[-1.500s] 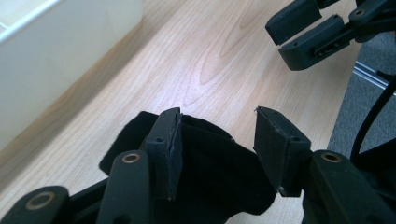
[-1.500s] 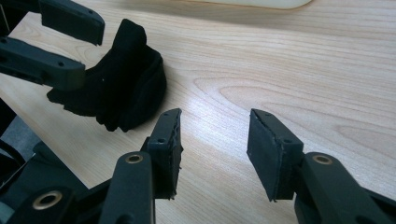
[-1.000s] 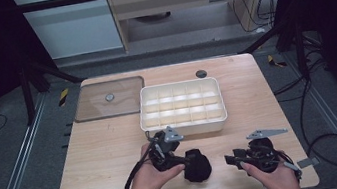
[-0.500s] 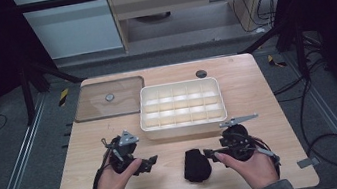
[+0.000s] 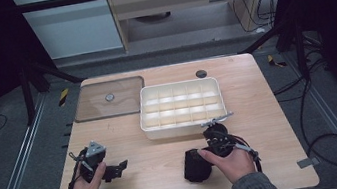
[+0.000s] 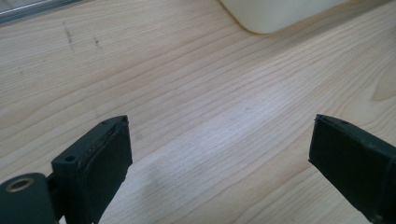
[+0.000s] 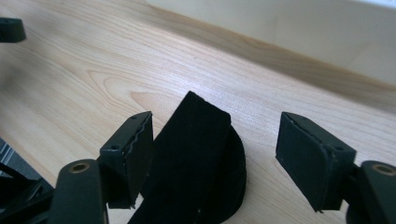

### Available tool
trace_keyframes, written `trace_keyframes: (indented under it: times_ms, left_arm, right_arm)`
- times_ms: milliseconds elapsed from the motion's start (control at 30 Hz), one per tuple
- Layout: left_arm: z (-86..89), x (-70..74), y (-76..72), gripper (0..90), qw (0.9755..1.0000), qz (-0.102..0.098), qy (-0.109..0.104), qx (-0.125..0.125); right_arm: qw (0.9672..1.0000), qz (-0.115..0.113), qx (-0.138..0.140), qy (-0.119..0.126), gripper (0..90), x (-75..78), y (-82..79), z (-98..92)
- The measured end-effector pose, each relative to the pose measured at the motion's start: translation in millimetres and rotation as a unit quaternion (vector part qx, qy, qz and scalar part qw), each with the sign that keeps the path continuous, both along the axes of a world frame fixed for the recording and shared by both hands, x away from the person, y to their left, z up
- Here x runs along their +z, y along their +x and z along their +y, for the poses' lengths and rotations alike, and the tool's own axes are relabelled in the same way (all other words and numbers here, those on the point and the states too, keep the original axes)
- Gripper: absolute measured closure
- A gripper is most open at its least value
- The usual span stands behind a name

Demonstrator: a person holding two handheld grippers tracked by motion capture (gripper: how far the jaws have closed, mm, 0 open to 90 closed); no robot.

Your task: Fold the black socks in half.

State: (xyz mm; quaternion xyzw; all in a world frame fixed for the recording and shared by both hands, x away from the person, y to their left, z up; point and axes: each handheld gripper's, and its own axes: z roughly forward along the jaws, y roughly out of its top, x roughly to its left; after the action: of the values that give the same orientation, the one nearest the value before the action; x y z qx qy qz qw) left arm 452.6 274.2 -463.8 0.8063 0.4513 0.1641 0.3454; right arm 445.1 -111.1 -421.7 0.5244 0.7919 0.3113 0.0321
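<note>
High view. Pale wooden table on a dark grey floor, metal rails running along both sides, cables trailing on the right. White compartment tray sits mid-table; a clear brownish lid lies flat just left of it, and a small dark round disc rests beyond the tray's far edge. Left gripper is held low over bare wood at the near left, well apart from the tray, jaws pointing right. Right gripper is at the near right, just in front of the tray's near wall, with the black pouch directly at its jaws, under the person's right hand.

Left gripper view. Jaws spread wide, nothing between them but wood grain. A rounded corner of the white tray shows ahead at the upper edge; a few faint dark marks on the wood to the upper left.

Right gripper view. Jaws have just been closing slightly, yet stand spread; the black pouch lies between them, close against the left pad, clear of the right pad. Not pinched. The tray's wall runs across just ahead. A tip of the left gripper shows far off at the upper left.
</note>
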Motion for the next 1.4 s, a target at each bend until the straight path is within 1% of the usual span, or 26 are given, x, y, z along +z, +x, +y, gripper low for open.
trace_keyframes:
  times_ms: [33,100,200,267,367,567,733,933,967,1067,1167,1300,1400]
  left_arm:
    - [1.2,-2.3,0.3,5.5,1.0,0.002,0.003,0.003]
    - [4.0,-7.5,0.9,5.6,0.9999,0.014,0.006,0.006]
    - [8.2,-13.9,1.9,5.7,0.9995,0.027,0.006,0.013]
    - [9.4,-15.4,2.0,5.8,0.9994,0.029,0.004,0.016]
    - [9.2,-16.9,2.5,5.9,0.9994,0.031,0.004,0.016]
    - [8.6,-18.3,2.9,6.0,0.9993,0.035,0.003,0.011]
    - [9.4,-18.9,3.4,6.1,0.9993,0.037,0.004,0.011]
    - [10.6,-20.1,4.9,6.2,0.9992,0.039,0.003,0.014]
    - [10.9,-20.2,5.0,6.2,0.9992,0.039,0.003,0.014]
    - [12.2,-20.9,6.0,6.2,0.9991,0.039,0.002,0.017]
    - [14.0,-22.0,7.6,6.2,0.999,0.04,0.002,0.02]
    - [16.5,-22.9,9.4,6.2,0.9988,0.042,0.001,0.024]
    - [19.2,-23.7,10.8,6.2,0.9987,0.043,0.0,0.028]
  right_arm:
    - [1.0,0.003,-0.002,0.0,29.6,-3.0,0.8,0.2]
    - [1.0,0.009,-0.001,0.001,30.5,-9.5,1.6,-0.3]
    - [0.9998,0.021,0.0,0.003,32.9,-18.9,1.1,-0.4]
    - [0.9997,0.025,0.0,0.003,34.4,-26.1,2.5,-2.6]
    - [0.9992,0.038,-0.004,0.013,37.1,-35.2,4.5,-4.8]
    - [0.9986,0.047,-0.002,0.022,39.5,-47.9,4.7,-0.3]
    - [0.9983,0.051,-0.001,0.027,43.9,-51.4,4.5,4.0]
    - [0.9982,0.051,0.002,0.032,48.9,-54.4,3.8,6.6]
    - [0.9978,0.052,0.005,0.04,51.8,-55.2,3.4,6.8]
    - [0.9978,0.051,0.007,0.041,54.8,-55.3,2.9,7.4]
    - [0.9974,0.053,0.01,0.047,60.3,-55.0,2.4,8.0]
    - [0.9972,0.051,0.013,0.053,66.9,-55.0,2.3,7.5]
    - [0.9974,0.046,0.02,0.053,69.7,-53.8,1.4,7.1]
